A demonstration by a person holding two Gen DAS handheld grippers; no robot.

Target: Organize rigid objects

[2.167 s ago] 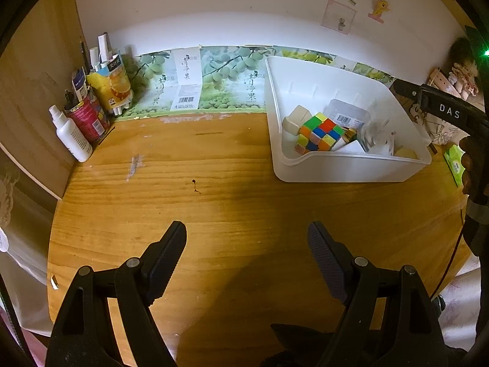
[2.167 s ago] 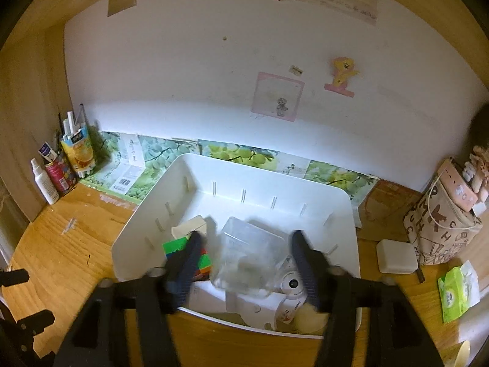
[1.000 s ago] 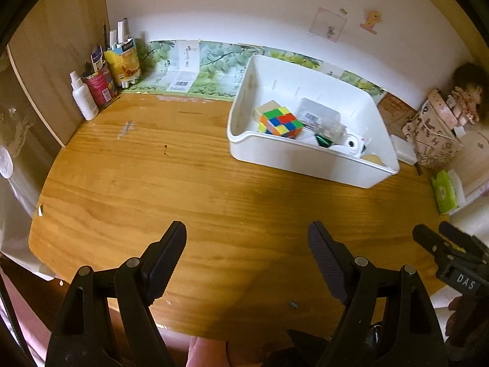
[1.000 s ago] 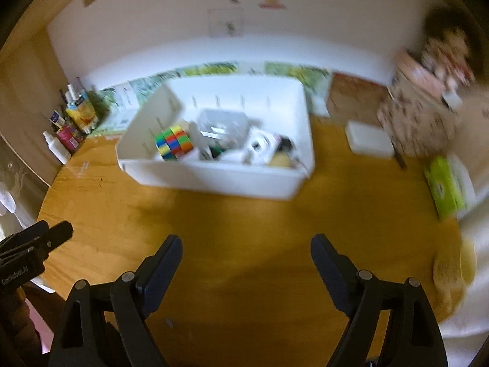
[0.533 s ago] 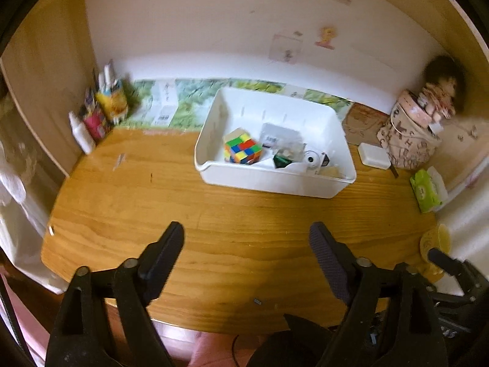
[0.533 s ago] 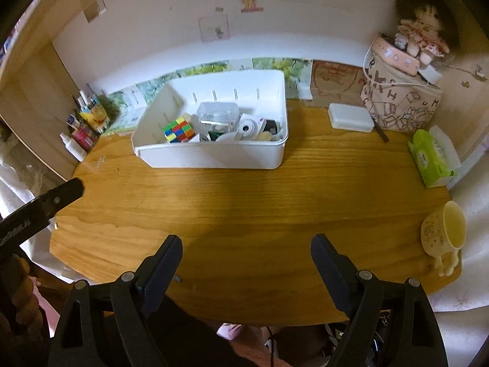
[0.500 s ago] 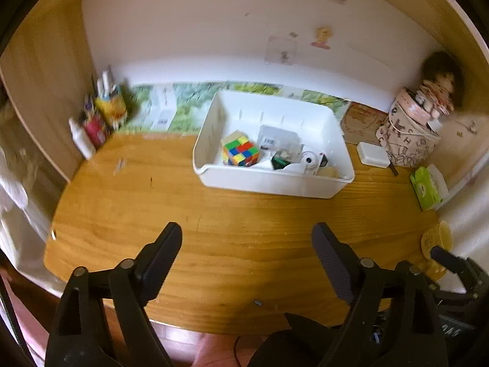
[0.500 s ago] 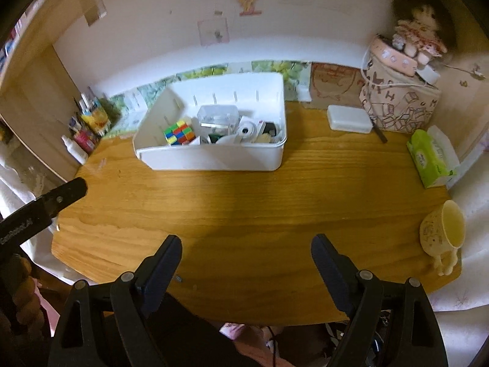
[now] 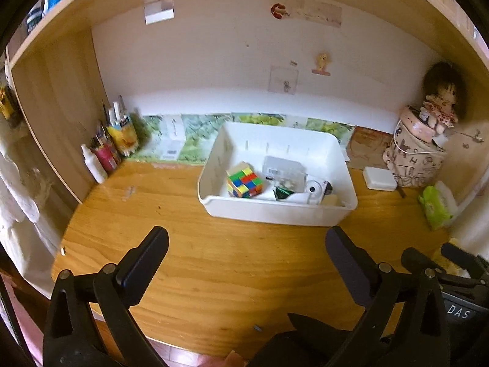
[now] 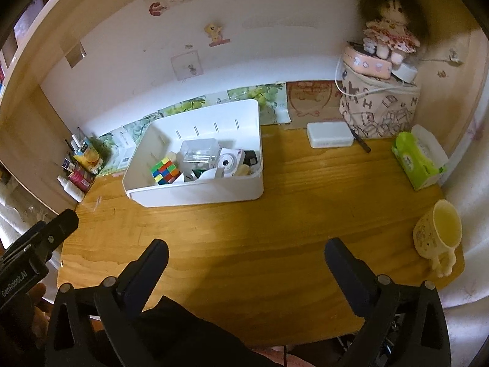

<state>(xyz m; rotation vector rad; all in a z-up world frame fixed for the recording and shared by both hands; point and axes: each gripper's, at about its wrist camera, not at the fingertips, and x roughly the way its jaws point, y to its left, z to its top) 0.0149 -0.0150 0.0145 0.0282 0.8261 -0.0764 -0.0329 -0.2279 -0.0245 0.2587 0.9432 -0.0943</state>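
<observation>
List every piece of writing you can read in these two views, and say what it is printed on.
"DAS": on the right gripper.
"GenRobot.AI": on the left gripper.
Scattered capital letters such as "H" and "M": on the fabric bag.
Barcode label on the clear box, bottle labels and wall notes: too small or blurred.

"DAS" on right gripper [image 9: 458, 263]; "GenRobot.AI" on left gripper [image 10: 45, 238]

One bin [image 10: 195, 197] is sitting on one desk [image 10: 275, 214], holding one cube [image 10: 164, 169], one clear box [image 10: 199, 153] and one camera [image 10: 227, 162]; one cup [image 10: 437, 232], one tissue pack [image 10: 418, 162], one doll [image 10: 389, 33] and one white case [image 10: 329, 134] are standing outside it
</observation>
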